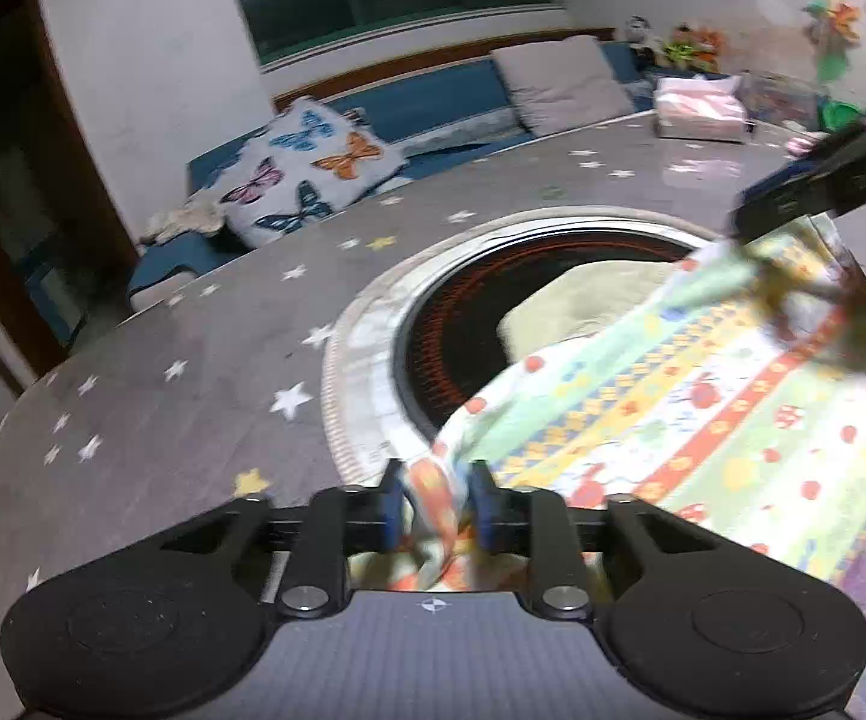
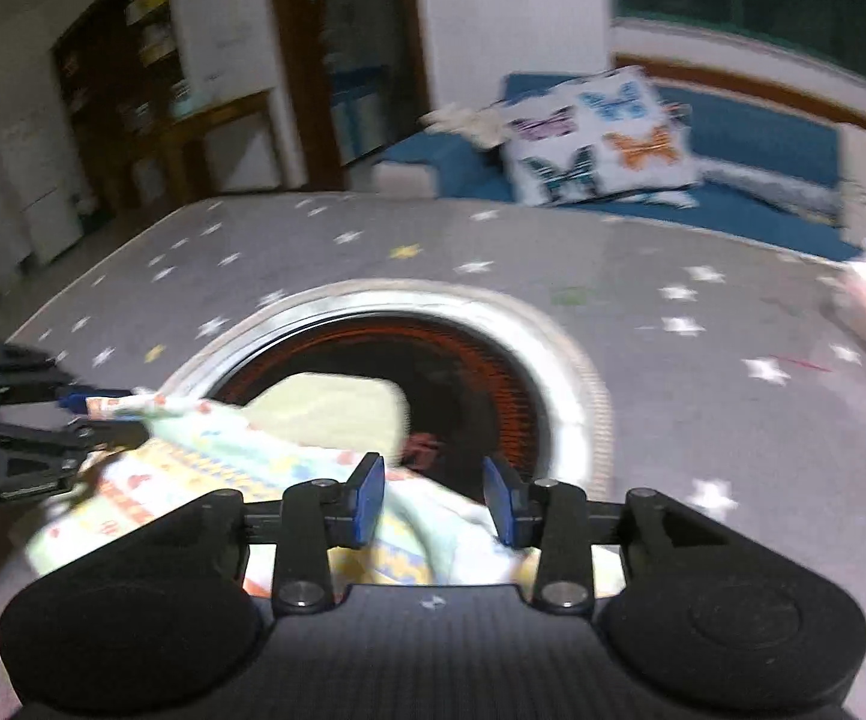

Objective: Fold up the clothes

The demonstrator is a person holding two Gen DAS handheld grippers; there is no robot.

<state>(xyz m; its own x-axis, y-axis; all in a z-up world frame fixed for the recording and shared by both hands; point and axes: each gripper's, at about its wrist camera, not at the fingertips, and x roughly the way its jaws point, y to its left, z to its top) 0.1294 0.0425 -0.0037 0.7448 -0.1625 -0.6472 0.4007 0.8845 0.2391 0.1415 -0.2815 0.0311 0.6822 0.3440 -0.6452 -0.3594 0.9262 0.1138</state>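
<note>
A colourful patterned garment [image 1: 703, 420] with stripes and fruit prints is stretched above the grey star-print table [image 1: 192, 330]. My left gripper [image 1: 436, 501] is shut on one corner of the garment. My right gripper [image 2: 433, 495] has its blue pads [image 2: 369, 492] apart, with garment cloth [image 2: 433, 534] lying between and below them; it shows at the far corner in the left wrist view [image 1: 793, 198]. My left gripper shows at the left in the right wrist view [image 2: 81, 405], pinching the cloth. A pale folded cloth [image 1: 571, 300] lies under the garment.
A round black heater plate with a metal rim [image 1: 366, 330] is set in the table's middle. A butterfly cushion [image 1: 306, 174] and a grey cushion [image 1: 559, 84] sit on the blue sofa behind. A pink folded stack [image 1: 700, 108] lies at the table's far right.
</note>
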